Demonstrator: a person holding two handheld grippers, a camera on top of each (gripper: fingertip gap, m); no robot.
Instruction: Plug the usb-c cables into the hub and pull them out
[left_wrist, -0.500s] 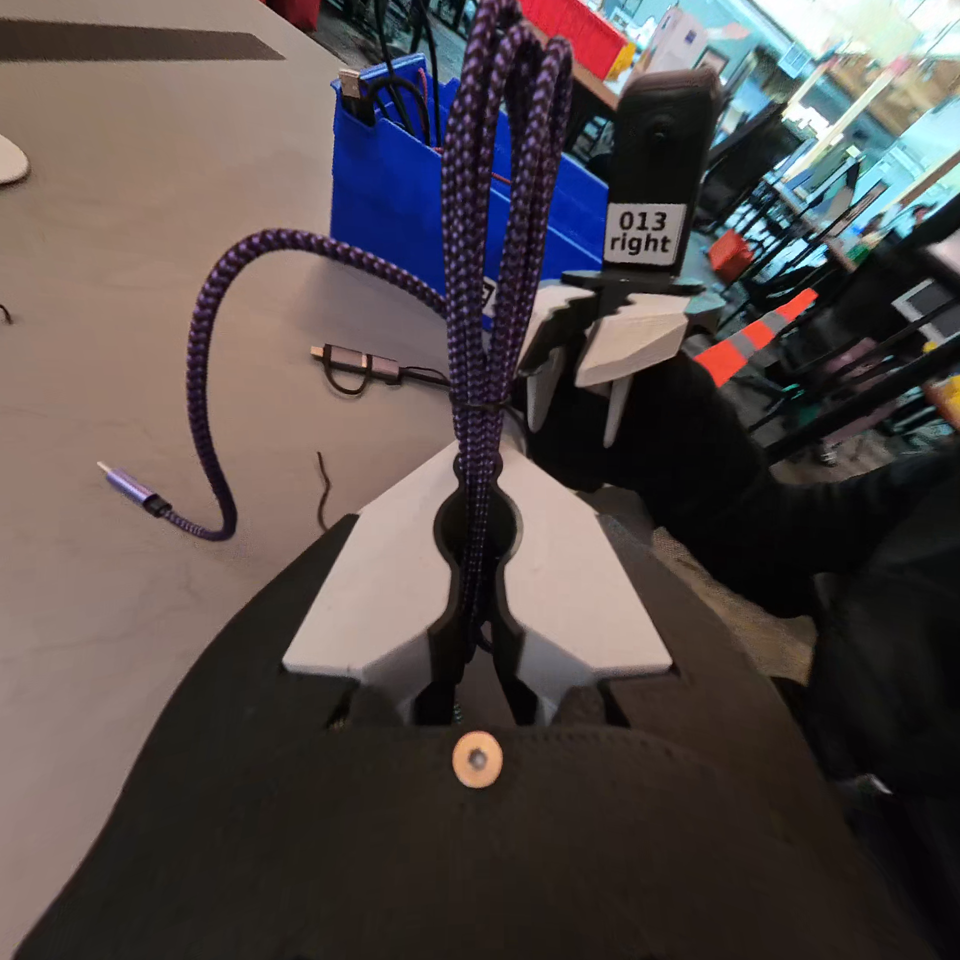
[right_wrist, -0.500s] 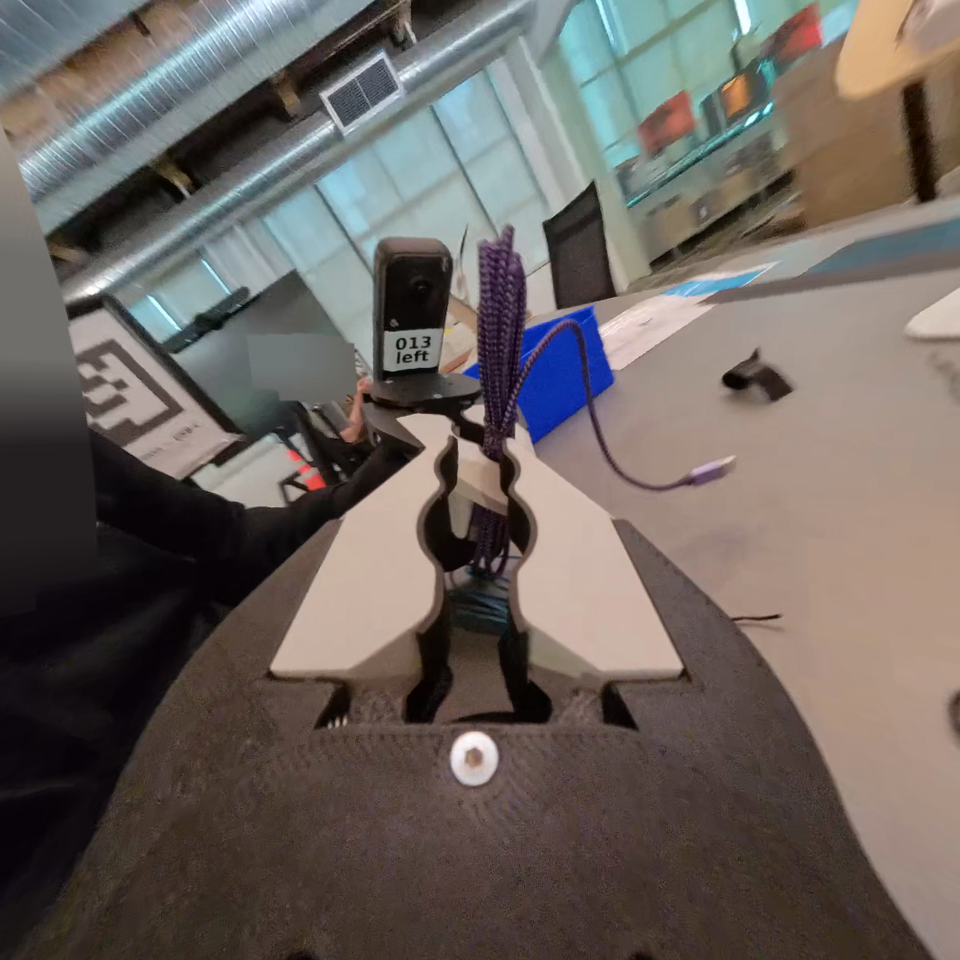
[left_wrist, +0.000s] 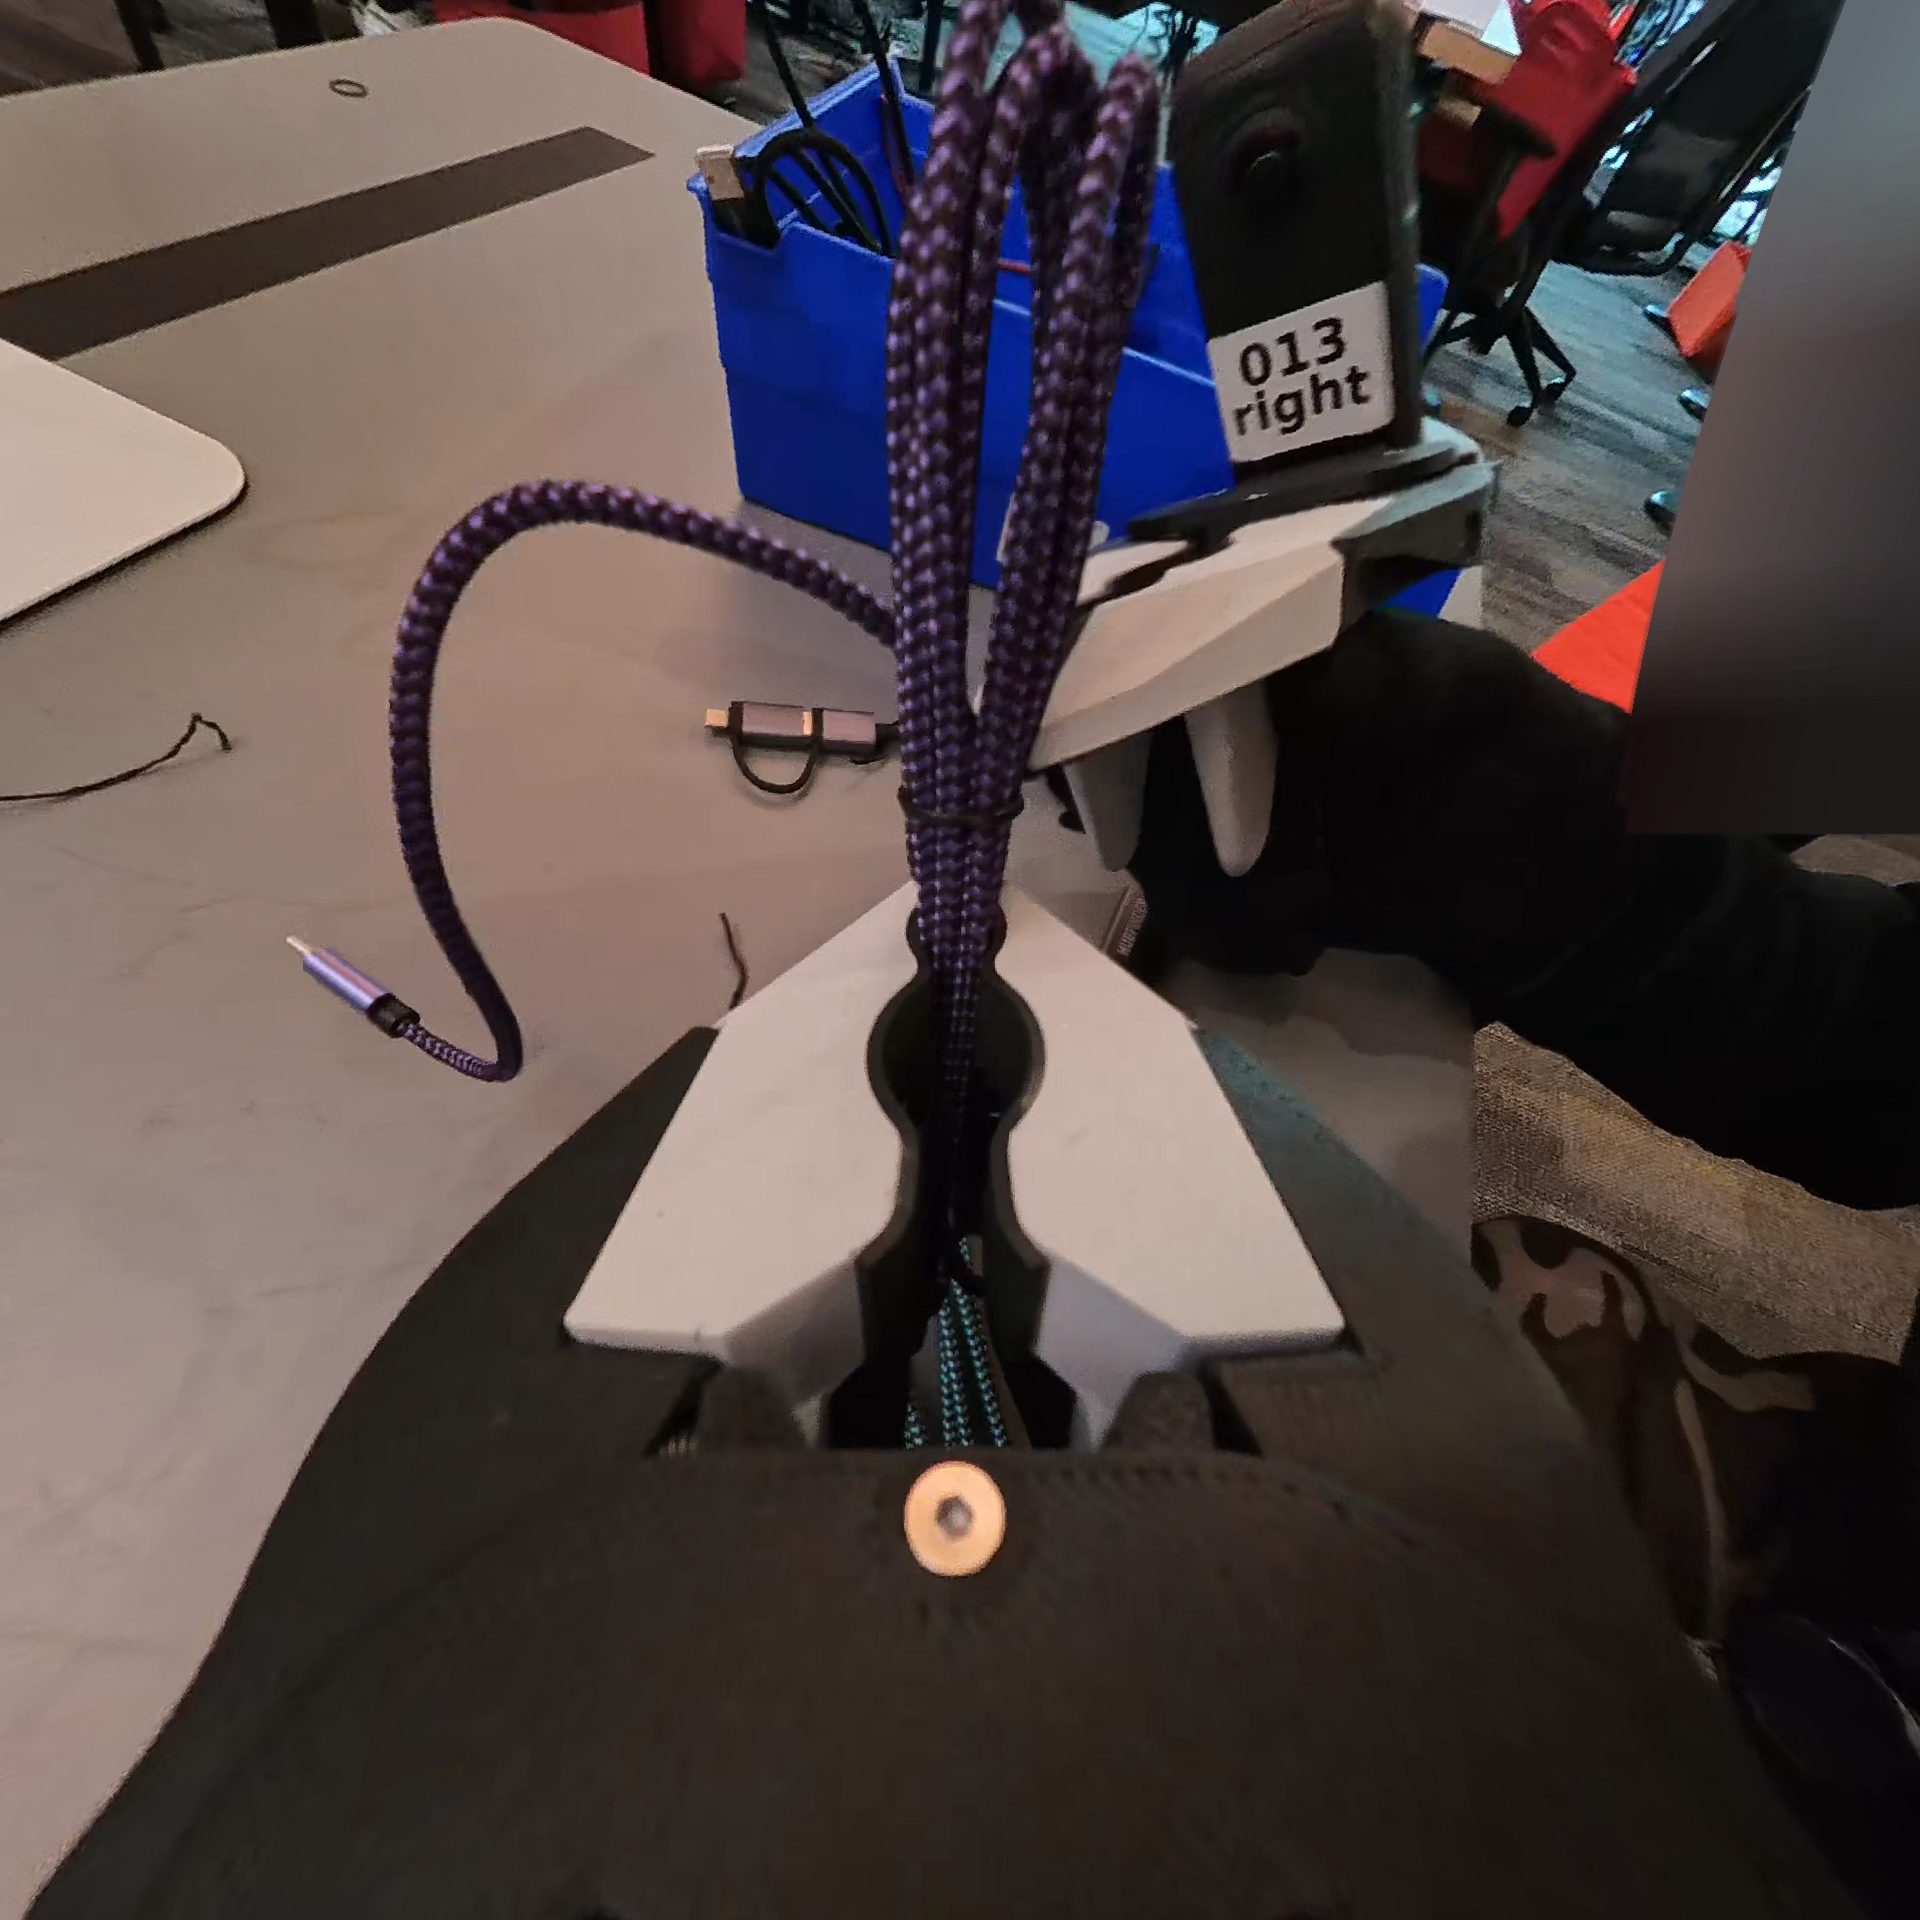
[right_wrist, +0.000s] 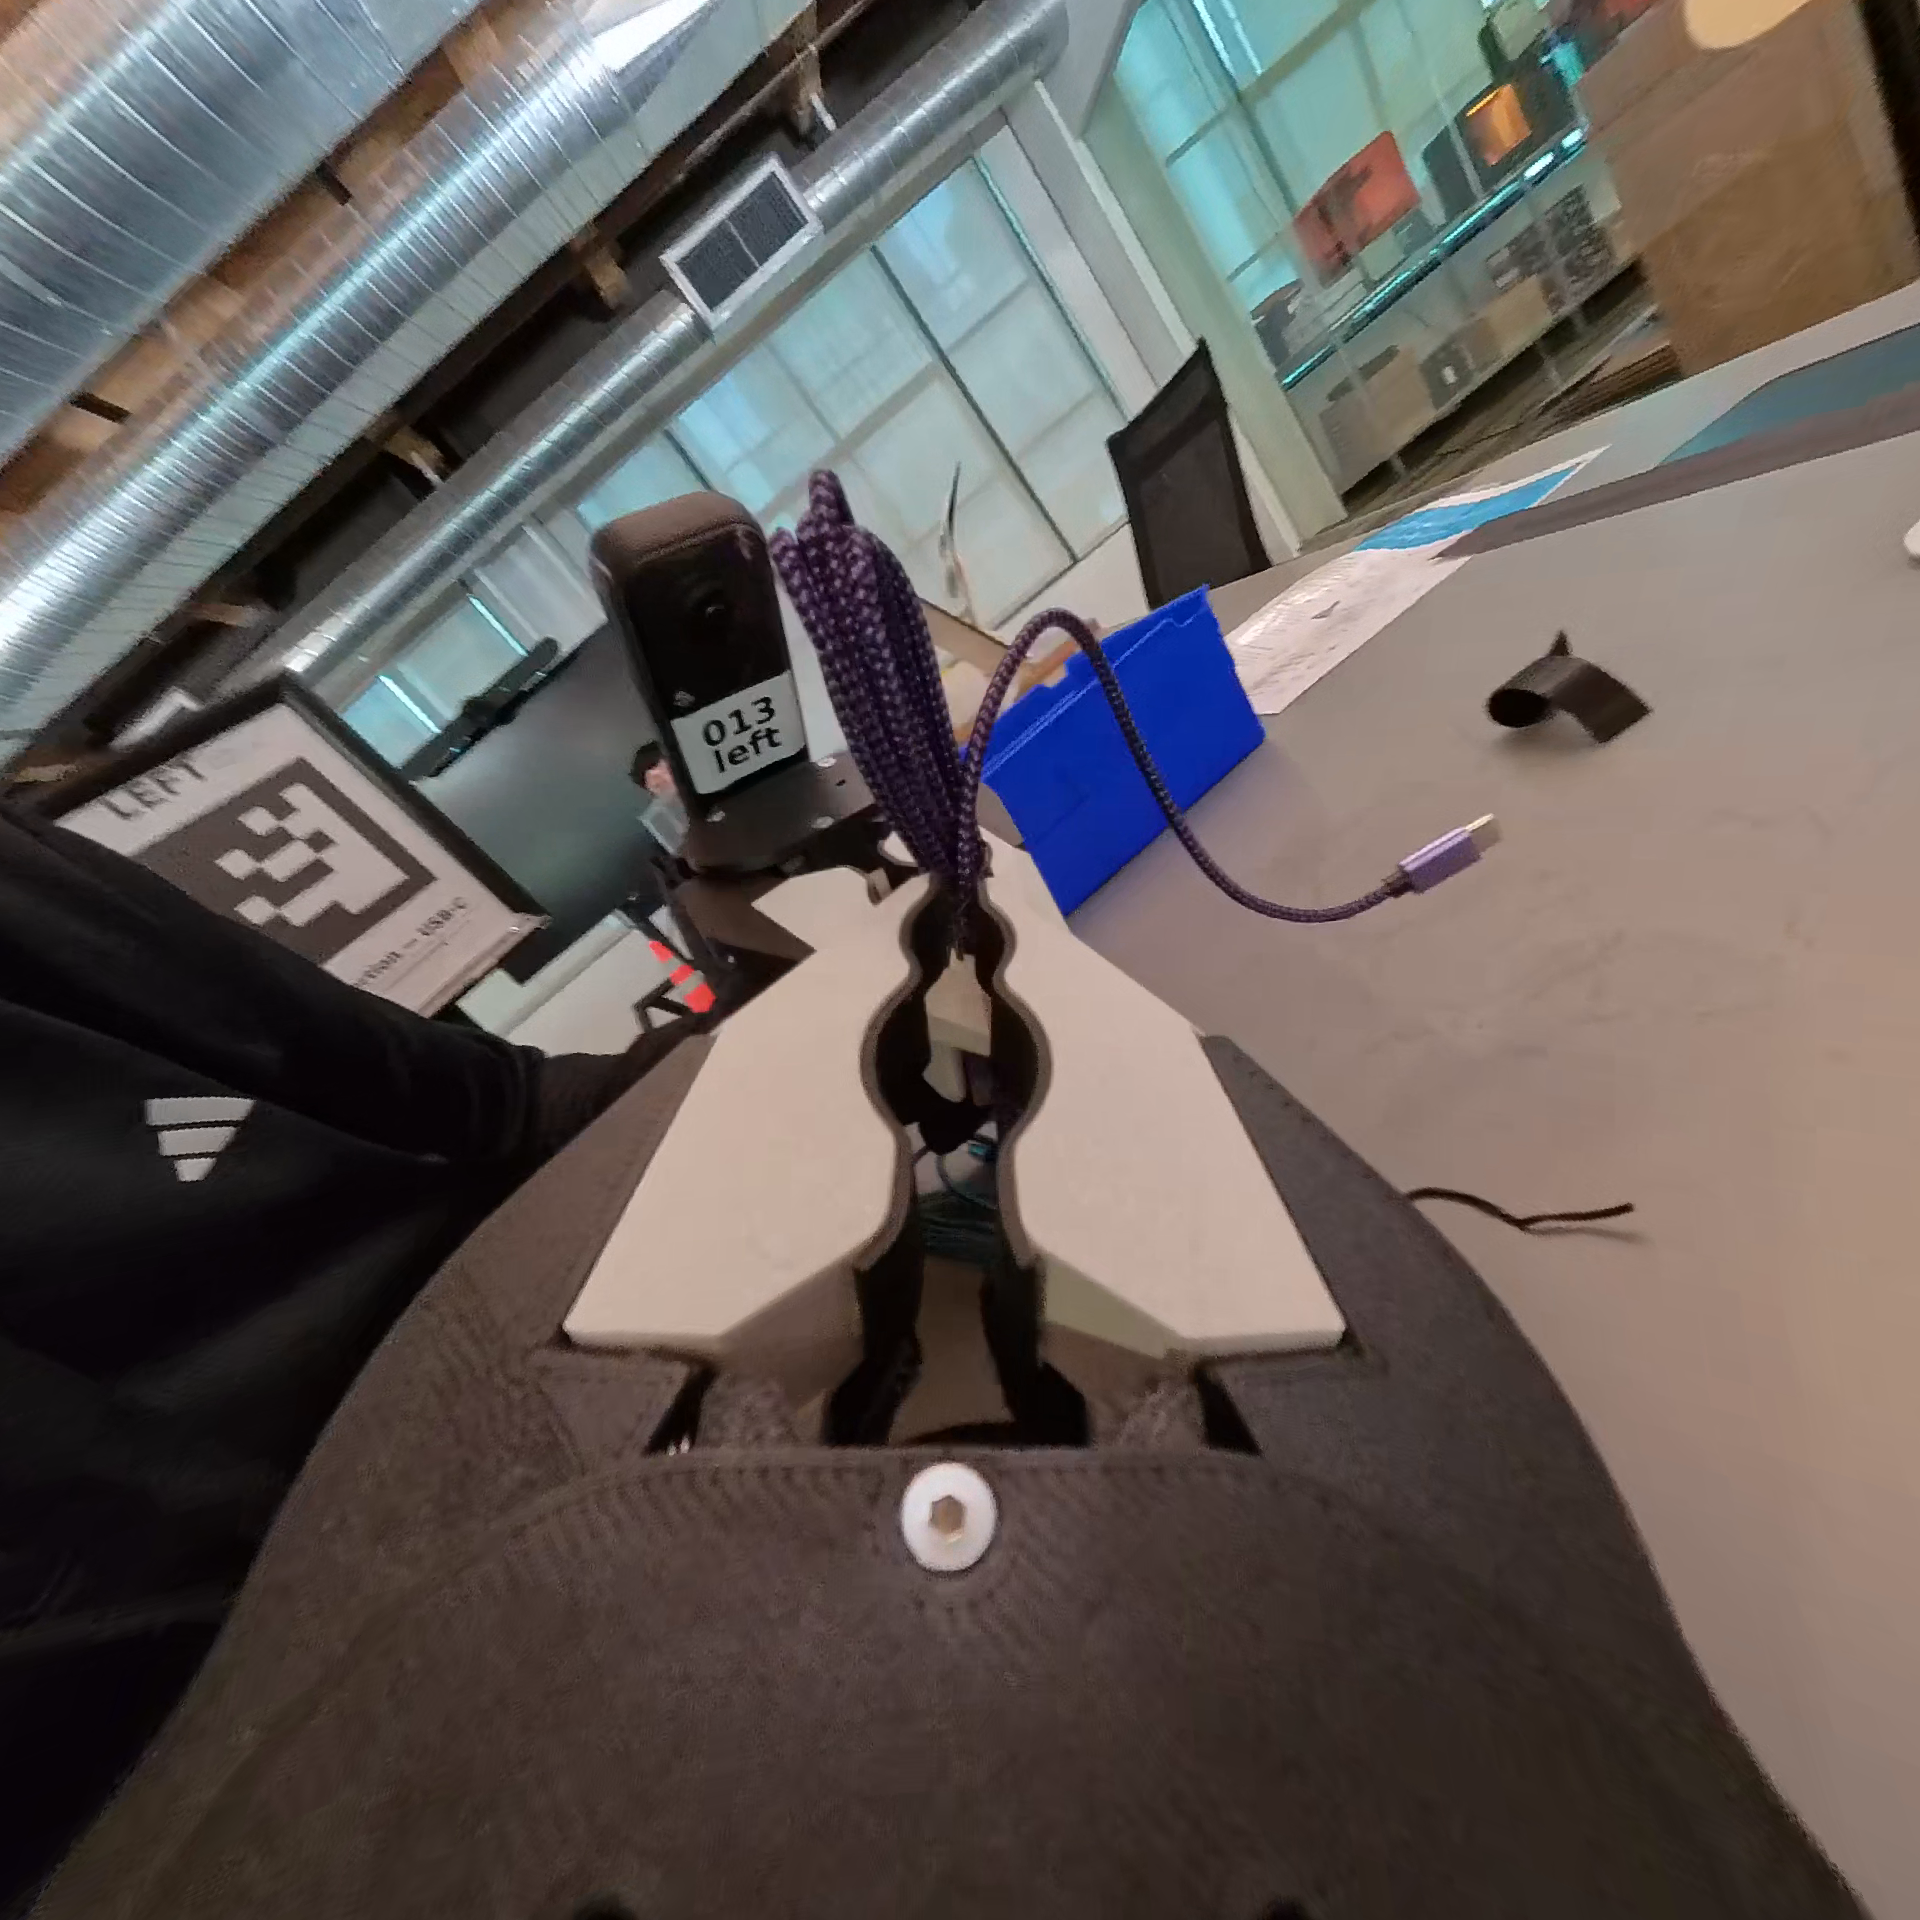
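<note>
A purple cable (left_wrist: 940, 436) with a woven, braided cloth-like jacket sits pinched between the matt, smooth pale plastic fingers (left_wrist: 769, 1164) of the left gripper (left_wrist: 956, 925). Its plug (left_wrist: 343, 982), hanging to the left, looks like brushed metal. The gripper's black body (left_wrist: 935, 1714) has a finely ribbed, rough finish. Ahead stands a glossy blue plastic bin (left_wrist: 831, 343) on a smooth, matt grey table (left_wrist: 208, 1195).

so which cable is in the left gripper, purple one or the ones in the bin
The purple cable: its tied bundle is pinched in the left gripper. The black cables sit loose in the blue bin.
</note>
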